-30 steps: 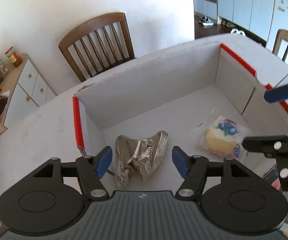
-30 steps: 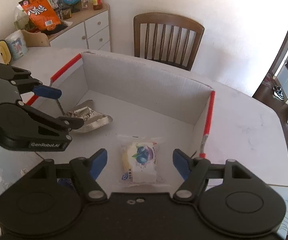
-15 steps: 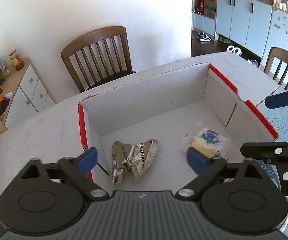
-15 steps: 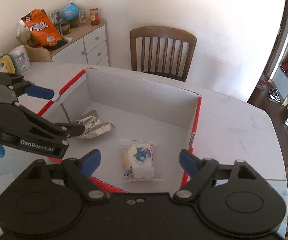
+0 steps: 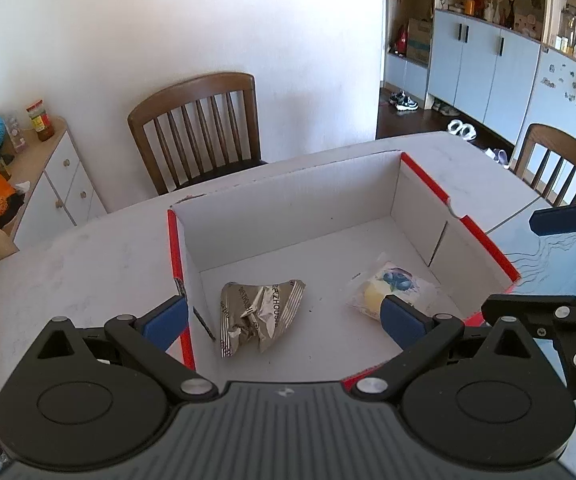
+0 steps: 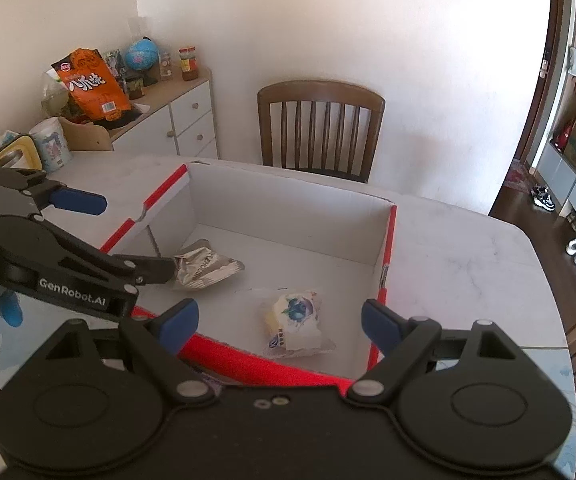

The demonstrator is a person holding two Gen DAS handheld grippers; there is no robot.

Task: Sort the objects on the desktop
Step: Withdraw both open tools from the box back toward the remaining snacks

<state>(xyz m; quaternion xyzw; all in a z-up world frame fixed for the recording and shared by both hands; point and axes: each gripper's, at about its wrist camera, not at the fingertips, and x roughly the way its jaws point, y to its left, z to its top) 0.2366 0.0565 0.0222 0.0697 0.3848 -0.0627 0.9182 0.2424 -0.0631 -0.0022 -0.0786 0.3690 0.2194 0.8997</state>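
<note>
both wrappers lie apart inside red-edged box

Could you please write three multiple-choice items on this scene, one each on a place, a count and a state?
1. Where does the silver wrapper lie?
A. on the chair
B. on the floor of the white box
C. on the cabinet

2. How many packets are in the box?
A. two
B. four
C. none

3. How does the left gripper stand?
A. shut on the wrapper
B. shut on the box rim
C. open, holding nothing

Answers: 1 B, it rests inside the box walls; 2 A, only the wrapper and the cake packet show; 3 C, its blue pads stand wide apart around empty air.
</note>
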